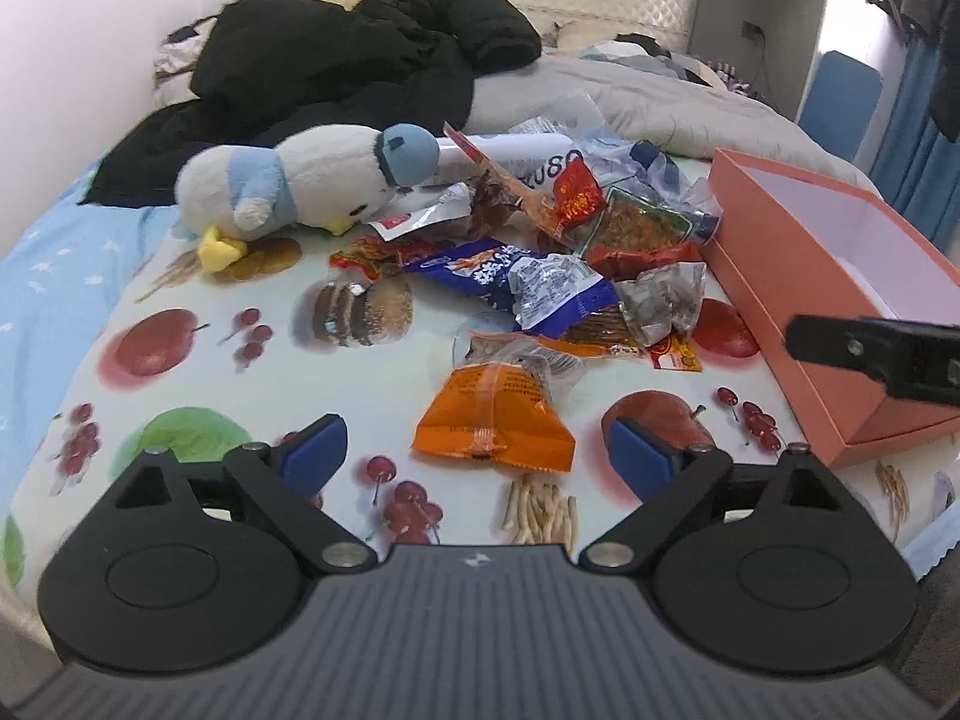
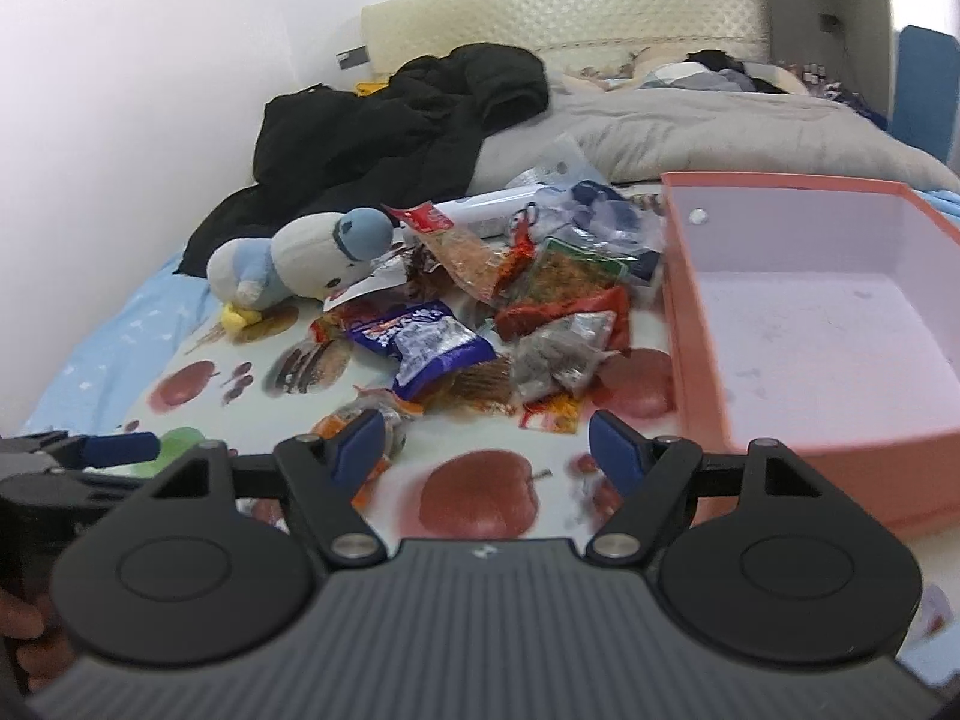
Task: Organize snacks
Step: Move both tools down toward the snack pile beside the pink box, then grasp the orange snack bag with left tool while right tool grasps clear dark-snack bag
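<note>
A bed is shown covered by a fruit-printed cloth (image 1: 180,372), on which all task items are laid. A grey quilt (image 1: 630,96) and a black jacket (image 1: 336,66) are seen heaped toward the headboard.

An open pink box (image 2: 696,324) is placed at the right of the cloth; its pale interior is seen without contents in the right wrist view. The same box is met at the right edge of the left wrist view (image 1: 780,276).

A plush penguin (image 1: 288,180), white and blue, is laid on its side at the left, just beside the snack pile.

The snacks are gathered in a loose heap between the penguin and the box. A blue packet (image 1: 528,276) is found at the middle of the heap, a clear packet of dark pieces (image 1: 660,300) to its right, and a green-bordered packet (image 1: 642,222) and a small red packet (image 1: 576,195) farther back. An orange packet (image 1: 492,414) is set apart at the near edge of the heap.

The left gripper (image 1: 483,462) is held above the cloth with its jaws spread wide; the orange packet lies between and just beyond the blue pads (image 1: 315,450), untouched. The right gripper (image 2: 492,450) is likewise spread, nothing being pinched, and is held over a printed apple beside the box's near corner.
</note>
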`<state>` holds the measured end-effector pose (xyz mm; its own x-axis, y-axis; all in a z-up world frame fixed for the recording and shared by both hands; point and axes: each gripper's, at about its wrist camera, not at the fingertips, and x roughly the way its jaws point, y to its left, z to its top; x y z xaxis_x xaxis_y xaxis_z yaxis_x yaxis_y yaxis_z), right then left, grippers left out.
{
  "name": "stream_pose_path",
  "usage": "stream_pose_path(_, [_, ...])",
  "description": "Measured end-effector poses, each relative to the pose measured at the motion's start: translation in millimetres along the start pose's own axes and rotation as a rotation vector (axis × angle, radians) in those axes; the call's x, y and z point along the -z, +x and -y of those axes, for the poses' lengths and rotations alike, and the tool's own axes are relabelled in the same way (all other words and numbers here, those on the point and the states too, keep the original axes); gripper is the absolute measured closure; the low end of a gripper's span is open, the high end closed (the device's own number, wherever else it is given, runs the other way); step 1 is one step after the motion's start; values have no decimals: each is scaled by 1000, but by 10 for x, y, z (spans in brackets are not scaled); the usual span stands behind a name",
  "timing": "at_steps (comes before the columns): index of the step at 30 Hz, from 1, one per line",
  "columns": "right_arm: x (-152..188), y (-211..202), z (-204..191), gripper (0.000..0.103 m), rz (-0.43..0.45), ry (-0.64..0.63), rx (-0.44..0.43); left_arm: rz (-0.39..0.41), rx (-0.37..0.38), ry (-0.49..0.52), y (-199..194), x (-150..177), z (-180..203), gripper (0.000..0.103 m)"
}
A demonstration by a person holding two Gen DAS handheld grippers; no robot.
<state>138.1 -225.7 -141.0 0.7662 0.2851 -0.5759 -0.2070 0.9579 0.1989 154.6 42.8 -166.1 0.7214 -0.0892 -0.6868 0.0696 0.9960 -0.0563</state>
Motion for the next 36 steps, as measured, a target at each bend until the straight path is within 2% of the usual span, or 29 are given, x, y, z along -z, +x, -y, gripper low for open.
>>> stream_pose_path(6, [-117, 407, 1, 26, -27, -14, 32, -32, 60, -20, 386, -76, -67, 8])
stream_pose_path(17, [-115, 1227, 213, 26, -120, 7, 123, -85, 95, 26, 1051, -217, -41, 13])
stream_pose_path(20, [-152, 1410, 297, 26, -132, 41, 101, -74, 90, 61, 1159, -251, -29, 13])
stream_pose_path(21, [-163, 1475, 325, 20, -138, 57, 96, -80, 97, 64, 1202, -261, -29, 13])
stream_pose_path(23, [-177, 1595, 338, 17, -137, 64, 114, -101, 111, 68, 1287, -268, -33, 13])
stream_pose_path(26, [-203, 1745, 339, 17, -130, 37, 136, -122, 132, 73, 1377, -252, -39, 14])
stream_pose_path(30, [-221, 1894, 323, 17, -125, 7, 162, -150, 157, 59, 1488, -227, -51, 22])
stream_pose_path(33, [-238, 1975, 323, 18, -121, -11, 173, -149, 165, 54, 1511, -232, -41, 22])
stream_pose_path(36, [-243, 2010, 312, 22, -117, -32, 171, -154, 162, 48, 1510, -240, -37, 24])
